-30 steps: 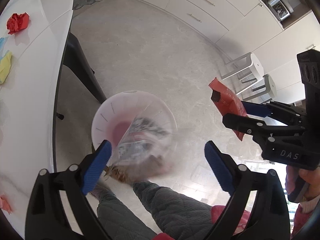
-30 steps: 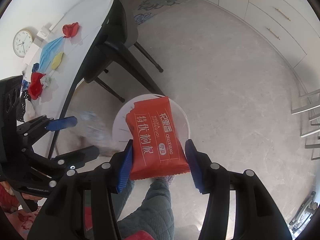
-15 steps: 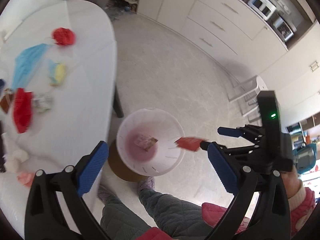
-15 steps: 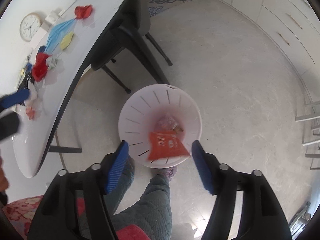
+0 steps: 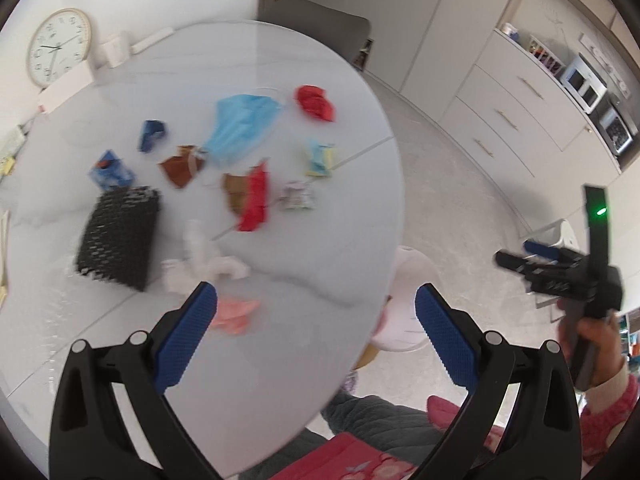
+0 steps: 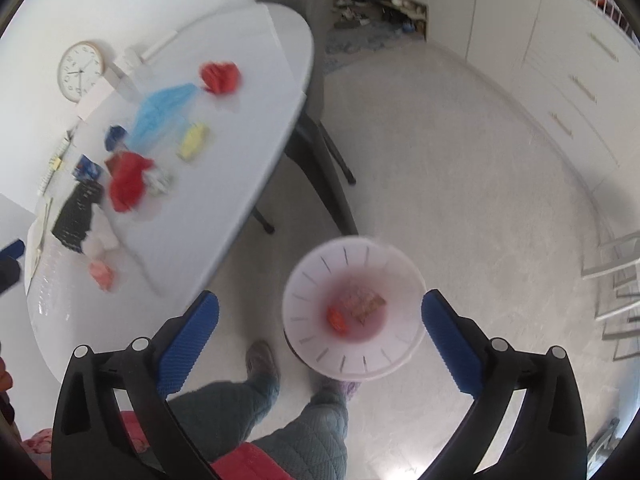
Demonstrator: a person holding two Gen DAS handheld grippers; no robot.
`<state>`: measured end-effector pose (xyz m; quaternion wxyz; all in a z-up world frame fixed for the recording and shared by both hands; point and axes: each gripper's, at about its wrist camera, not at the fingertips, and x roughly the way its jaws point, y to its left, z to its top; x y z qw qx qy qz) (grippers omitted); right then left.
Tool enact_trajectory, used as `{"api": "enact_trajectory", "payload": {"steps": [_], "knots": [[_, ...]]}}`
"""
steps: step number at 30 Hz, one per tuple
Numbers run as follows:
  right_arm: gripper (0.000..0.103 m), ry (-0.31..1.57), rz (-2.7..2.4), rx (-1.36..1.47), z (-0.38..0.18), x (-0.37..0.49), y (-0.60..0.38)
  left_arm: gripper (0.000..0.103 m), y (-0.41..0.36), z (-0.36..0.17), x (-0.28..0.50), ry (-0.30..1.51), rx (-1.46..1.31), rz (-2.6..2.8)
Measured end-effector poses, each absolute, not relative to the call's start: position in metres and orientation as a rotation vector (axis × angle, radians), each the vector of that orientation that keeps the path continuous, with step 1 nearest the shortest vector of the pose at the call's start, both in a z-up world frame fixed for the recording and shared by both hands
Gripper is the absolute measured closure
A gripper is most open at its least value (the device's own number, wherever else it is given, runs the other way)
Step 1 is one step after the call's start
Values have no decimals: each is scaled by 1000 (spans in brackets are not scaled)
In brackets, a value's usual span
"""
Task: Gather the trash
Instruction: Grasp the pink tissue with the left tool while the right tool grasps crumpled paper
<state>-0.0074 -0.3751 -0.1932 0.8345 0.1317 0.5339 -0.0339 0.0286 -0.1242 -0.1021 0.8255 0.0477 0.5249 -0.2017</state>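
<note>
Since a second ago: the red snack packet [image 6: 336, 318] you gripped in your right gripper [image 6: 318, 316] now lies in the bin [image 6: 354, 308], and your left gripper [image 5: 316, 320] has swung from over the bin to over the table [image 5: 320, 240].
Table: white and oval, strewn with trash, the bin standing on the floor just off its near edge.
Bin: white, round, slotted walls, pinkish bottom; in the right wrist view it sits between your right gripper's blue pads [image 6: 188, 344], well below them.
Black mesh holder [image 5: 118, 236]: stands on the table left of the trash.
Blue face mask [image 5: 240, 128]: the largest piece, crumpled, towards the table's far side.
Red wrapper [image 5: 254, 196]: mid-table, lying over a brown packet [image 5: 234, 194].
Red crumpled ball [image 5: 315, 103]: beyond the mask's right end.
White tissue [image 5: 204, 260]: just beyond your left gripper's left pad.
Pink scrap [image 5: 236, 312]: nearest, just beside that left pad; blur leaves its make uncertain.
Bin contents: the red snack packet at bottom left, with what looks like a patterned wrapper [image 6: 362, 304] beside it.
Right gripper: jaws have just been opening, now spread wide, nothing between them.
Left gripper: jaws spread wide, holding nothing.
</note>
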Motion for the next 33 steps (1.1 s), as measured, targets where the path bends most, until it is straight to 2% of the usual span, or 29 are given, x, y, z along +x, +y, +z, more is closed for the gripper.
{"api": "enact_trajectory", "payload": {"steps": [5, 11, 21, 25, 33], "knots": [[2, 1043, -26, 239, -155, 12, -335, 8, -69, -109, 32, 1135, 86, -399], [2, 1034, 19, 190, -146, 35, -293, 8, -39, -137, 35, 1165, 77, -426], [2, 1069, 44, 166, -154, 49, -252, 8, -50, -194, 49, 1227, 124, -492], [2, 1086, 44, 165, -158, 51, -253, 20, -54, -220, 62, 1282, 93, -484], [2, 1116, 59, 149, -172, 64, -258, 21, -70, -248, 71, 1318, 130, -449]]}}
